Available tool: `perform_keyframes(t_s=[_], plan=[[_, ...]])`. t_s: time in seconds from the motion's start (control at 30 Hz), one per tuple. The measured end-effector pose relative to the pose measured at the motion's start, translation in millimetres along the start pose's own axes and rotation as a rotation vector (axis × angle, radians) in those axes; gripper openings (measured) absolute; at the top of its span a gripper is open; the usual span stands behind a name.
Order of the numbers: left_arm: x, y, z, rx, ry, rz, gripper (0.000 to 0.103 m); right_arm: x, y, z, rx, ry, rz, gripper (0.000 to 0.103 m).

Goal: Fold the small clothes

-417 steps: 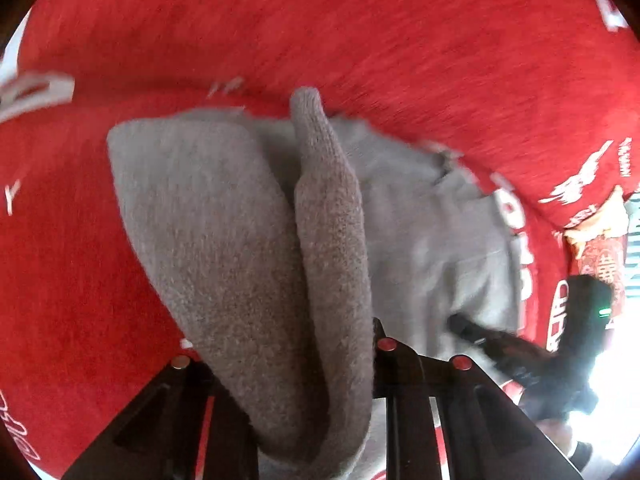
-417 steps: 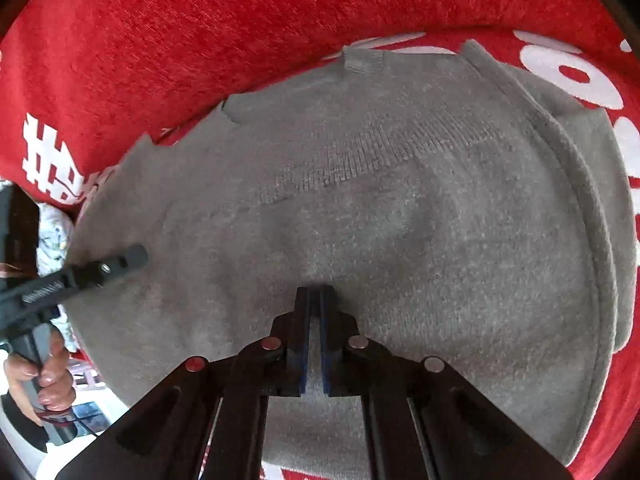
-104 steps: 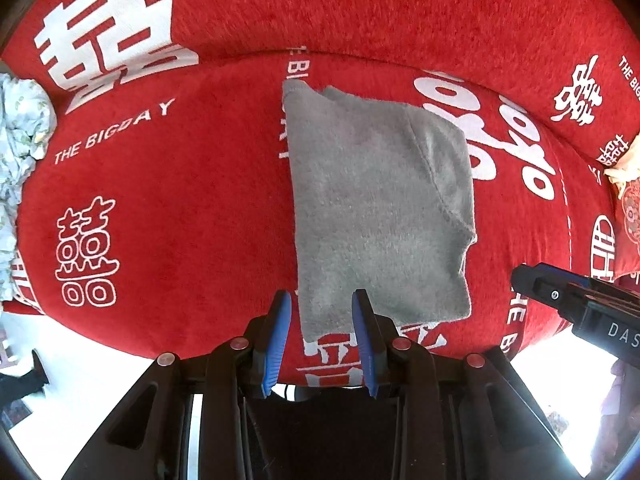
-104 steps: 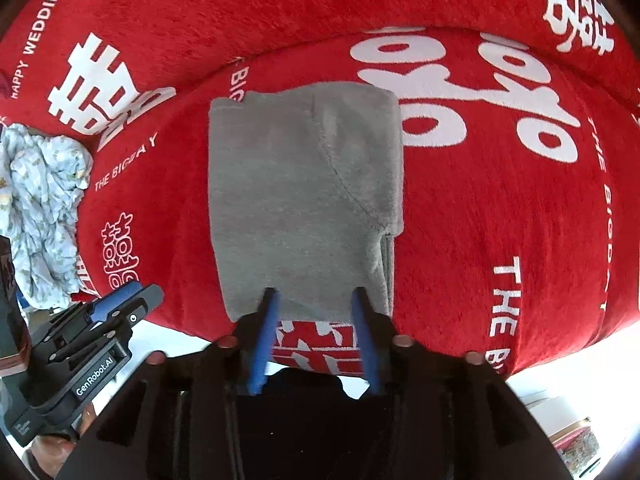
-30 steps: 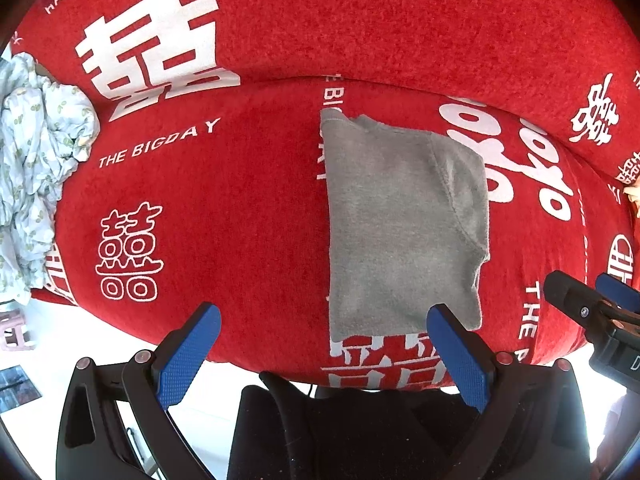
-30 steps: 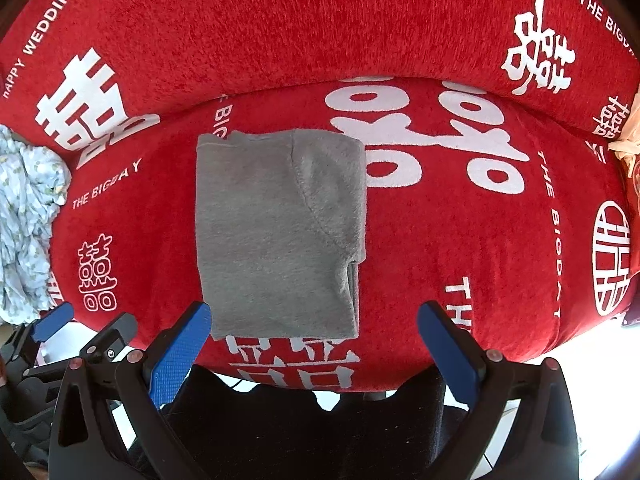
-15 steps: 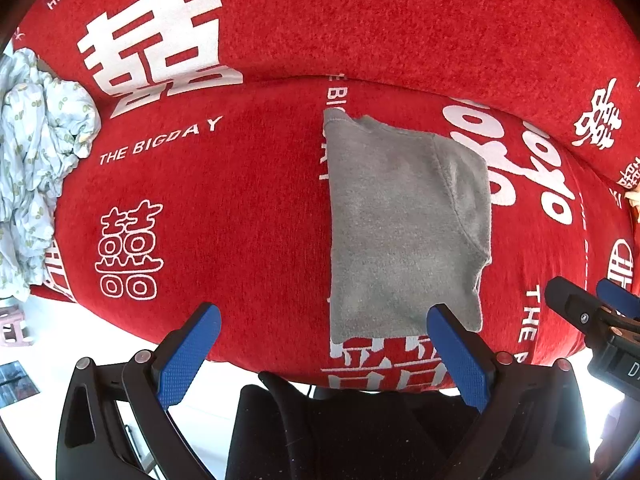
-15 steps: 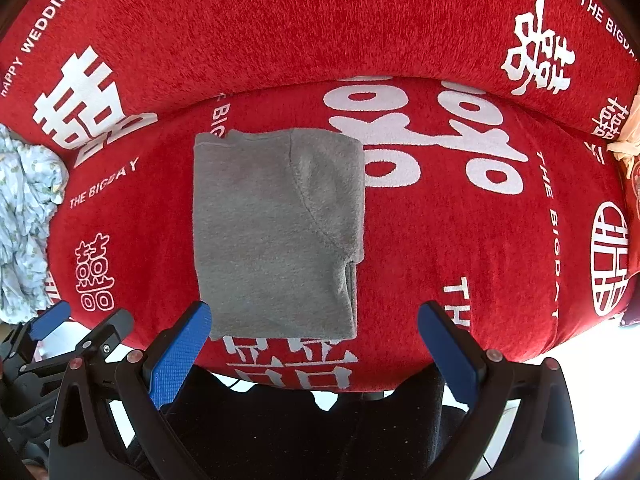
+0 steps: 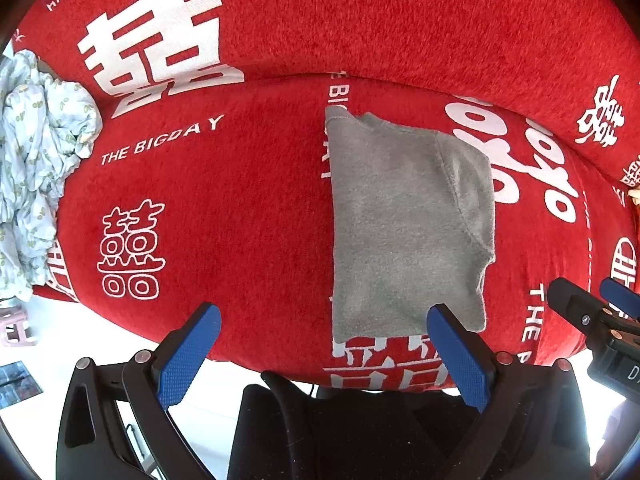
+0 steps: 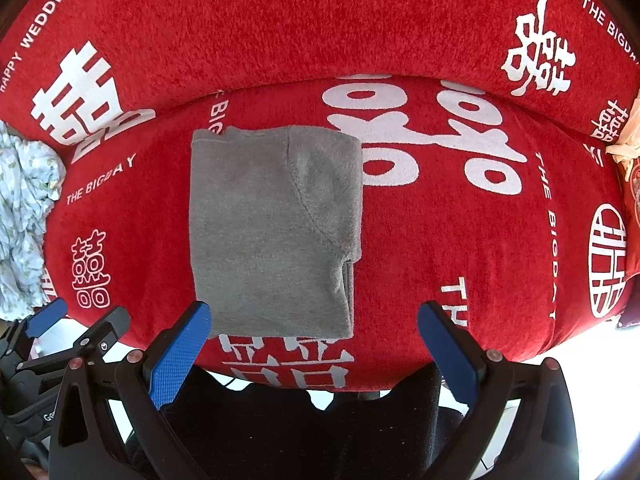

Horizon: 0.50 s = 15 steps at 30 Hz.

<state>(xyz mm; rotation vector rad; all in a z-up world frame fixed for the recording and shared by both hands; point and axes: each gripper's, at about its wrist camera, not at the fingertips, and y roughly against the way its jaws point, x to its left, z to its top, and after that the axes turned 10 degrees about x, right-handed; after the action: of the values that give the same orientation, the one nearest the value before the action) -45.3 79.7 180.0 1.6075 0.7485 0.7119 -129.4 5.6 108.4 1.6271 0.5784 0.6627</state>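
A small grey knit garment (image 9: 404, 220) lies folded into a neat rectangle on the red sofa seat (image 9: 224, 216); it also shows in the right wrist view (image 10: 272, 236). My left gripper (image 9: 324, 332) is wide open and empty, held back off the seat's front edge. My right gripper (image 10: 314, 328) is also wide open and empty, just short of the garment's near edge. The right gripper shows at the left wrist view's right edge (image 9: 592, 312), and the left gripper at the right wrist view's lower left (image 10: 76, 332).
A crumpled pale floral cloth (image 9: 36, 184) lies at the seat's left end, also in the right wrist view (image 10: 24, 216). The red backrest (image 10: 320, 20) with white lettering rises behind. A cushion (image 10: 628, 160) sits at far right. A dark lap (image 10: 300, 432) lies below the grippers.
Since 3.5 s ago both grippers have let go of the folded garment, opened wide and drawn back. Over the last second almost nothing has moved.
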Motion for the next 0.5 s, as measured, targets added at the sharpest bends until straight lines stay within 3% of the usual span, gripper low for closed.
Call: perform_keyframes(t_s=[0.5], plan=[[-1.5,2.0,3.4,0.000,0.006,0.007,0.103,-1.5,1.0,3.9,-0.001,0.006,-0.005,0.103]])
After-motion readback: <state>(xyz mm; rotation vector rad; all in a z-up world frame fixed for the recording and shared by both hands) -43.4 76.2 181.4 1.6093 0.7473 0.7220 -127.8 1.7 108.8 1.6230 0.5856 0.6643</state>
